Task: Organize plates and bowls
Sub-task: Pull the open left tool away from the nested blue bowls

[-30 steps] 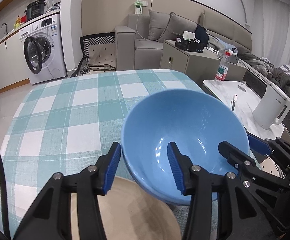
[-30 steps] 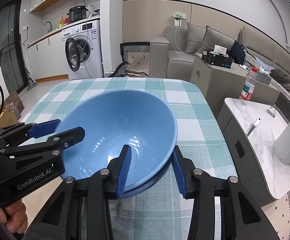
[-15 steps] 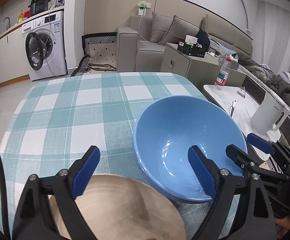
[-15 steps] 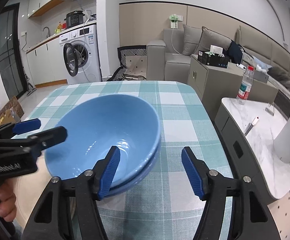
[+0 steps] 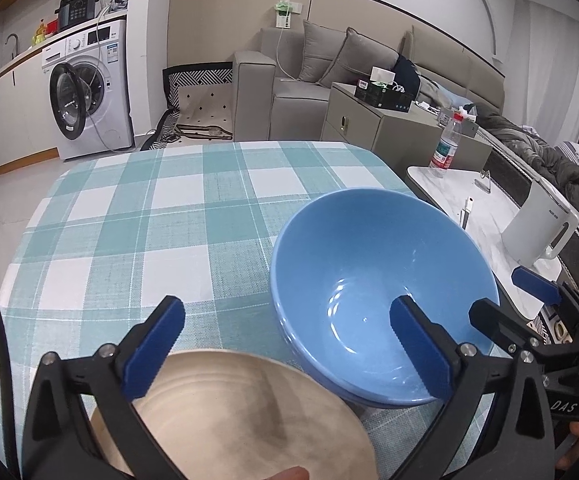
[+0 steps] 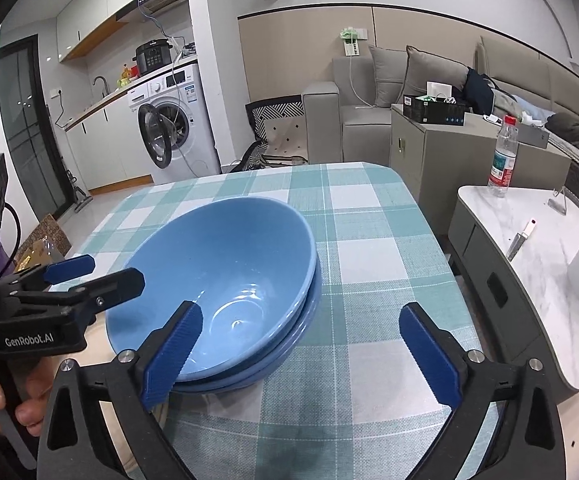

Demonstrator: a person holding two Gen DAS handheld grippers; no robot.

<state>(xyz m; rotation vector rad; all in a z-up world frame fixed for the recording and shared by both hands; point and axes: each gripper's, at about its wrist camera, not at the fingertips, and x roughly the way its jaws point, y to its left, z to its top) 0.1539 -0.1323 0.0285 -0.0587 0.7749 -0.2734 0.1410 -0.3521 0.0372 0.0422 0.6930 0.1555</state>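
Left wrist view: the left gripper (image 5: 285,344) is spreading its jaws, no longer pinching the rim of the blue bowl (image 5: 377,276); that rim lies between the pads, untouched. The glossy bowl now sits nested on the checked tablecloth (image 5: 137,216), beside a matte beige plate (image 5: 249,412).

Right wrist view: the right gripper (image 6: 301,352) is opening too, released. Two smooth rims show stacked bowls (image 6: 225,276), so this stacking looks finished.
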